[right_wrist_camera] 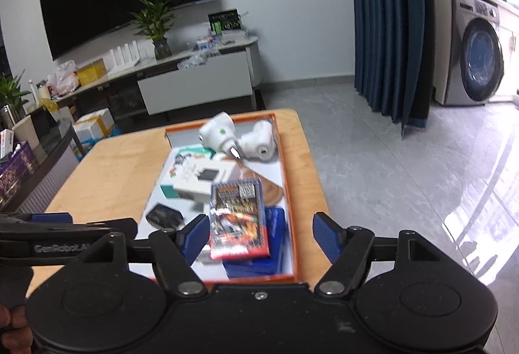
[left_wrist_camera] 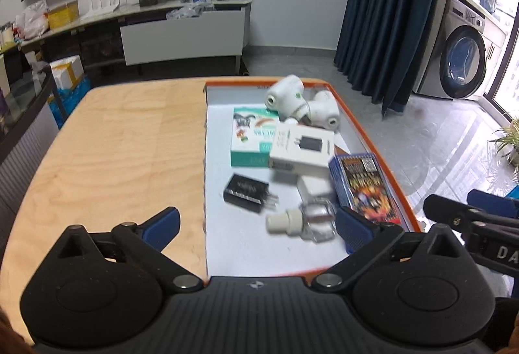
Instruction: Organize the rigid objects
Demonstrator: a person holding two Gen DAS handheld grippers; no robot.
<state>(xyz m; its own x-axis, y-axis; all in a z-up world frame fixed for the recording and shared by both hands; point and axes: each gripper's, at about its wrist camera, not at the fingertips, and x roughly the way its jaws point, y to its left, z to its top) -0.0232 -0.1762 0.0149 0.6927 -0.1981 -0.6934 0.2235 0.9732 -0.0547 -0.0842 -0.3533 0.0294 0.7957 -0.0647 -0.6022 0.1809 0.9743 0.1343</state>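
An orange-rimmed tray [left_wrist_camera: 373, 140] sits on the right half of the wooden tabletop [left_wrist_camera: 113, 143] and holds every loose item. At the tray's far end two white massage guns [left_wrist_camera: 285, 97] lie touching each other. Nearer than those, a white charger box [left_wrist_camera: 301, 146] rests on a teal box [left_wrist_camera: 249, 140]. A black plug adapter [left_wrist_camera: 248, 191] lies toward the tray's left wall, with a clear bottle [left_wrist_camera: 305, 219] just beside it. A blue card pack [left_wrist_camera: 363, 185] leans along the tray's right wall. The left tool [left_wrist_camera: 258, 225] hovers spread wide over the tray's near end, holding nothing. The right tool [right_wrist_camera: 261, 234] is likewise released, its fingers either side of the card pack without touching it.
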